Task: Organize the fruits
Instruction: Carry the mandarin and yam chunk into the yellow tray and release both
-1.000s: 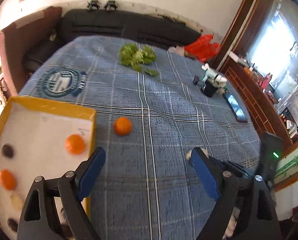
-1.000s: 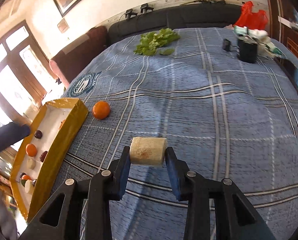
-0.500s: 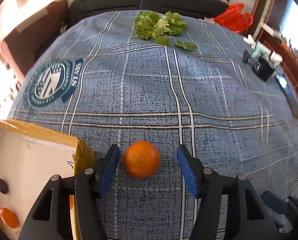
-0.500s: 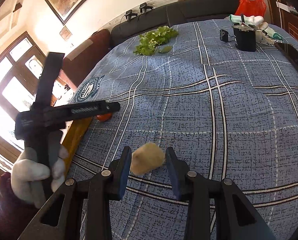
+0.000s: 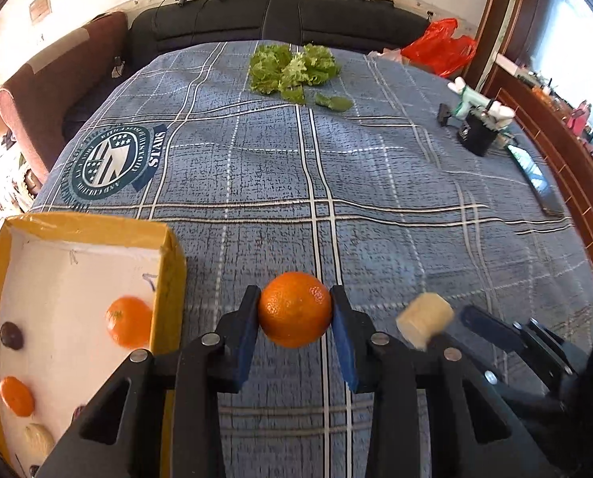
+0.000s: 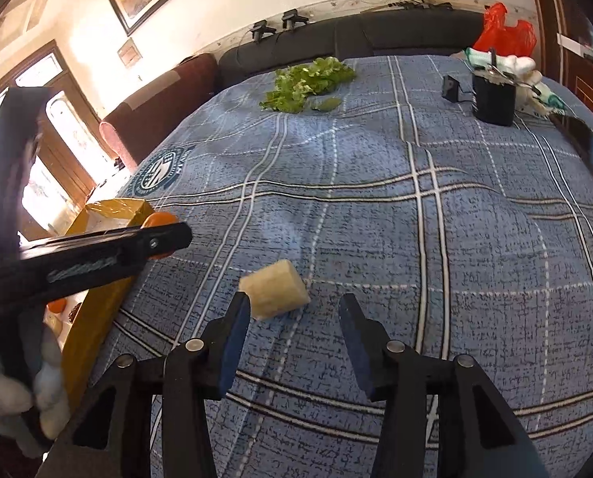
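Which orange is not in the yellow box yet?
The orange between the left gripper pads, out on the blue blanket. The jaws are closing on it. The two other oranges lie inside the yellow box.

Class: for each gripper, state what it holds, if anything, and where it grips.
The left gripper is closing on the orange, pads on its two sides. The right gripper is opening and holds nothing; the pale chunk lies loose.

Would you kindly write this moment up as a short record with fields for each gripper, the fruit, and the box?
left gripper: jaws closing on the orange, pads at both its sides
right gripper: jaws opening, pale cut fruit piece lying loose on the plaid cloth
yellow box: holds two oranges, dark fruits and a pale one
elsewhere: lettuce at the far end
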Available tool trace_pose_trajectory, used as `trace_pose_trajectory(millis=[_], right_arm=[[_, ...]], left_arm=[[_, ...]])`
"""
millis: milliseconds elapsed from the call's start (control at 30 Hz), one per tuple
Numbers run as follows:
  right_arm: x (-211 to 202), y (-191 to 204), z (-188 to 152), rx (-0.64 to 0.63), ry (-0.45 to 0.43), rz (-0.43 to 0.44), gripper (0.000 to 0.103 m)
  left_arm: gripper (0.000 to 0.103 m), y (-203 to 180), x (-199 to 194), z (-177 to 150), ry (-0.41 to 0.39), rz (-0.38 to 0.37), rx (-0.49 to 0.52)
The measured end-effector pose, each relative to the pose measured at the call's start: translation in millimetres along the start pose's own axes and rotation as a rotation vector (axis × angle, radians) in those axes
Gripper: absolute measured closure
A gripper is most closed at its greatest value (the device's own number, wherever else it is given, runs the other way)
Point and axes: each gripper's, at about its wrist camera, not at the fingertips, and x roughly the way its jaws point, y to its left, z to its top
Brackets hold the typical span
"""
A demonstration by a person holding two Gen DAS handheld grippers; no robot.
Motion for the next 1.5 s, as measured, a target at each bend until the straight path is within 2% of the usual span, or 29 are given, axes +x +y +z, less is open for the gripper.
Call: trace_pose_trajectory(millis=[133, 300, 467, 500, 533, 567, 767, 867, 1033, 1100, 1300, 1500], right_arm=[[-3, 3, 1, -0.013, -0.03, 0.011, 0.043], [0, 9, 2, -0.043, -0.051, 0.013, 0.043], [10, 22, 5, -0.107, -0.038, -0.036, 0.043], [11, 23, 4, -0.113, -0.035, -0.047, 0.048], [11, 24, 4, -0.119, -0.03, -0.057, 0.06], [12, 25, 3, -0.123, -0.024, -0.071, 0.064], [4, 29, -3, -0.137, -0.045, -0.113, 0.064], [-10, 35, -1, -0.097, -0.044, -0.066, 0.064], [-36, 92, 2, -0.159, -0.06, 0.033, 0.064], [-35, 123, 1, -0.208, -0.047, 0.072, 0.064], [-5, 210, -19, -0.333, 0.056, 0.176, 0.063], [44, 265, -30, -0.412, 0.124, 0.164, 0.063]], left_arm=[[0.069, 12, -27, -15, -0.029, -0.06, -0.058], [0.069, 31, -63, -44, -0.077, -0.117, -0.138], [0.069, 55, -85, -76, -0.11, -0.147, -0.238], [0.069, 59, -87, -80, -0.115, -0.145, -0.257], [0.069, 63, -89, -84, -0.12, -0.139, -0.274], [0.069, 68, -92, -90, -0.126, -0.132, -0.291], [0.069, 111, -122, -120, -0.184, -0.089, -0.382], [0.069, 141, -139, -133, -0.207, -0.022, -0.425], [0.069, 185, -152, -156, -0.232, 0.09, -0.499], [0.069, 197, -150, -163, -0.231, 0.105, -0.525], [0.069, 230, -141, -179, -0.231, 0.12, -0.581], [0.068, 250, -135, -190, -0.222, 0.162, -0.615]])
